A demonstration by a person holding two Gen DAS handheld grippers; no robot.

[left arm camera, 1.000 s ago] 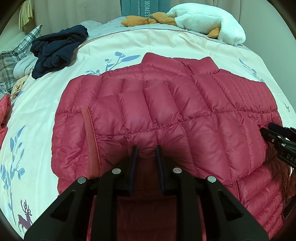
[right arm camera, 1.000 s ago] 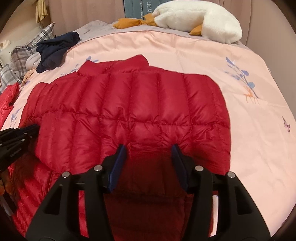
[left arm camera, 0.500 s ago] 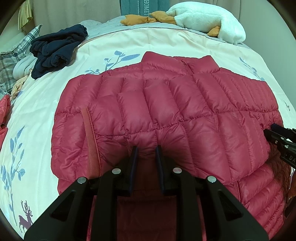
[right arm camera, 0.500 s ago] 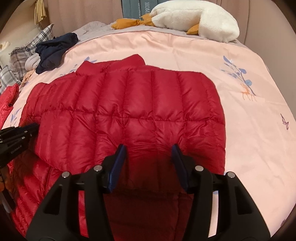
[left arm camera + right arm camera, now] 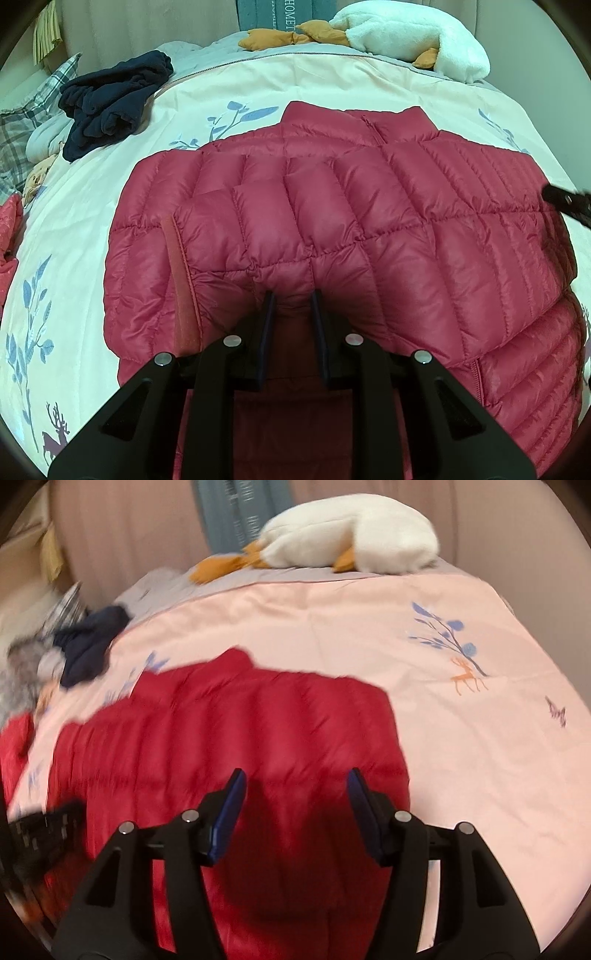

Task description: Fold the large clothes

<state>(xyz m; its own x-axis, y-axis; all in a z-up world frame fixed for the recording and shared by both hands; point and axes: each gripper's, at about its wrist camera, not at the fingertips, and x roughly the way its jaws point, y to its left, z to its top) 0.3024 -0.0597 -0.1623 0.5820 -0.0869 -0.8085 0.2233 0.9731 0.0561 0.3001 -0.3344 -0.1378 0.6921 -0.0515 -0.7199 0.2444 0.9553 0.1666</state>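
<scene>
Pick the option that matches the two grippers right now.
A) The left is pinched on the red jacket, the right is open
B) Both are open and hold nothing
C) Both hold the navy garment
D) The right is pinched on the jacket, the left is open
A: the left gripper pinches a fold of the red puffer jacket; the right gripper is spread wide above it.

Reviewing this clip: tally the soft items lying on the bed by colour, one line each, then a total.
Red: 2, the puffer jacket and a red garment at the left edge
Navy: 1, the bundled garment
White: 1, the plush goose
Plaid grey: 1, the pillow
Total: 5
</scene>
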